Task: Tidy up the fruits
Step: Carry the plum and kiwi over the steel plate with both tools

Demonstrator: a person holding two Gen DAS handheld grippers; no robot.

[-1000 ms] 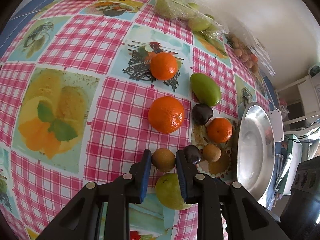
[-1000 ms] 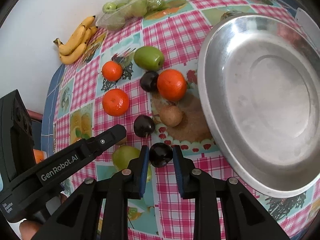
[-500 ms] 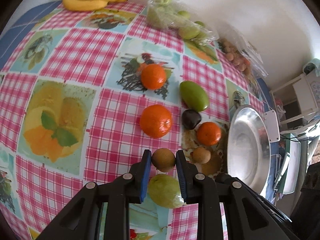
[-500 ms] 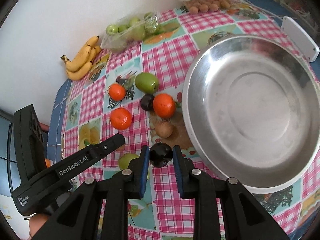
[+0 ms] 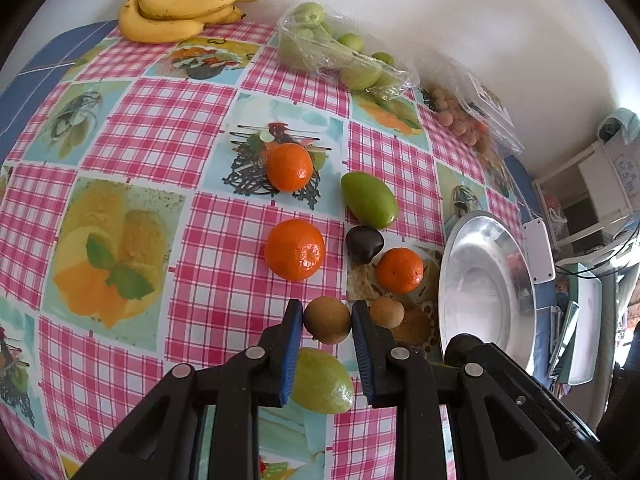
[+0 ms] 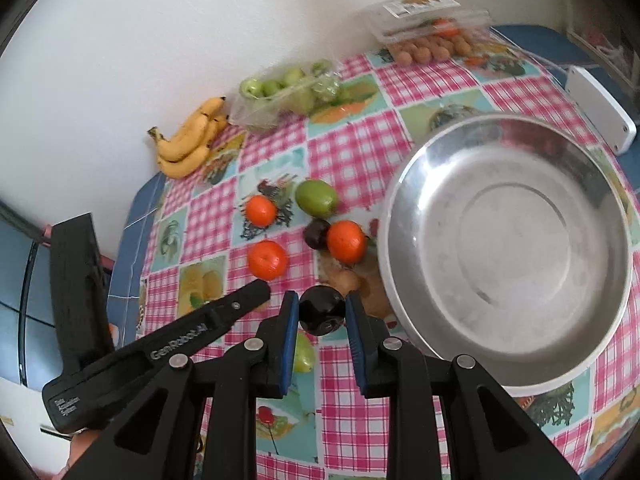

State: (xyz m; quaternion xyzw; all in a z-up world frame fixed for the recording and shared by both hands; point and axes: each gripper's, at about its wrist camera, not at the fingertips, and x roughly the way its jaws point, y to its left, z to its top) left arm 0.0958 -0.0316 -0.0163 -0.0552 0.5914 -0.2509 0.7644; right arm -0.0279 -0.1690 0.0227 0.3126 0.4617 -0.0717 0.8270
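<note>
Right gripper (image 6: 322, 316) is clamped on a dark plum (image 6: 322, 315) and the left gripper (image 5: 327, 321) pinches a brown kiwi (image 5: 327, 320), both lifted off the checked tablecloth (image 5: 132, 128). Looks like the carry step; next is probably dropping them into the steel bowl (image 6: 404, 300). Compared to a second ago, both sit higher, with more table visible.

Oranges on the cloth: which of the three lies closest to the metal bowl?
The orange touching the dark plum, just left of the metal bowl. The other two oranges sit farther left, apart on the checked cloth.
</note>
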